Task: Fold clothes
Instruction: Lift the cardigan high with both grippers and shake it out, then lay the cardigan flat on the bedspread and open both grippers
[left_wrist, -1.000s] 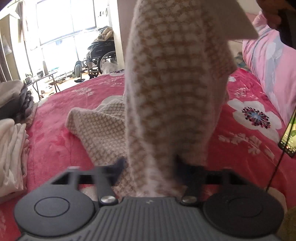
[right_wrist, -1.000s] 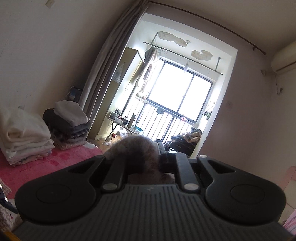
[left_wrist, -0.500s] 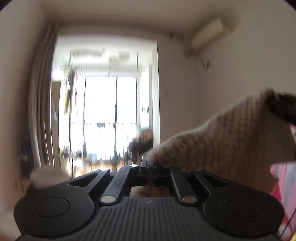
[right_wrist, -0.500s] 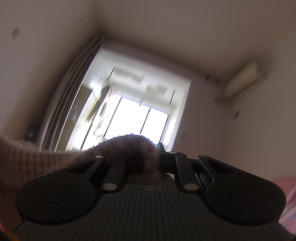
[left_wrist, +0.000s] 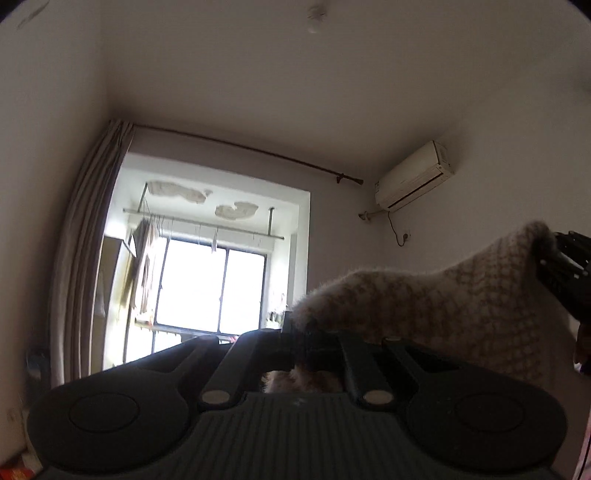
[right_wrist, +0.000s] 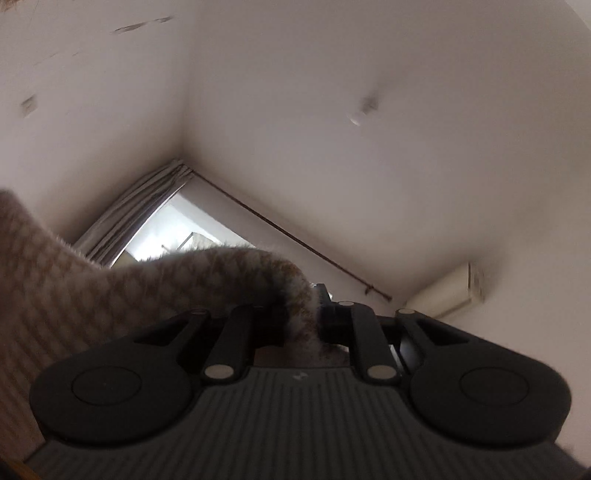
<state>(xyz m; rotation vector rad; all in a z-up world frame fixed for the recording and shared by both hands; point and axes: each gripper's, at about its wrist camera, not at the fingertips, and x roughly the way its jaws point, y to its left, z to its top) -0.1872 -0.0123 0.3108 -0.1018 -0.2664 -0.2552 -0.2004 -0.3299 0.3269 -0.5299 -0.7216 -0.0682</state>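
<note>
A fluffy cream and tan checked knit garment (left_wrist: 443, 306) hangs stretched between both grippers, high above the bed. In the left wrist view my left gripper (left_wrist: 299, 338) is shut on one end of its top edge, and the fabric runs right to the other gripper's black fingers (left_wrist: 565, 269) at the frame's edge. In the right wrist view my right gripper (right_wrist: 314, 314) is shut on the other end of the knit garment (right_wrist: 110, 291), which drapes away to the left. Both point upward at wall and ceiling. The garment's lower part is hidden.
A bright window (left_wrist: 207, 288) with a grey curtain (left_wrist: 85, 251) and curtain rod fills the far wall. An air conditioner (left_wrist: 413, 179) is mounted high on the right wall. A small light fitting (right_wrist: 360, 110) is on the ceiling. The bed is out of view.
Both grippers rose and tilted up, lifting the garment off the red bedspread. The left gripper's jaws closed on the fabric. Bed and clothes stacks dropped out of view.
</note>
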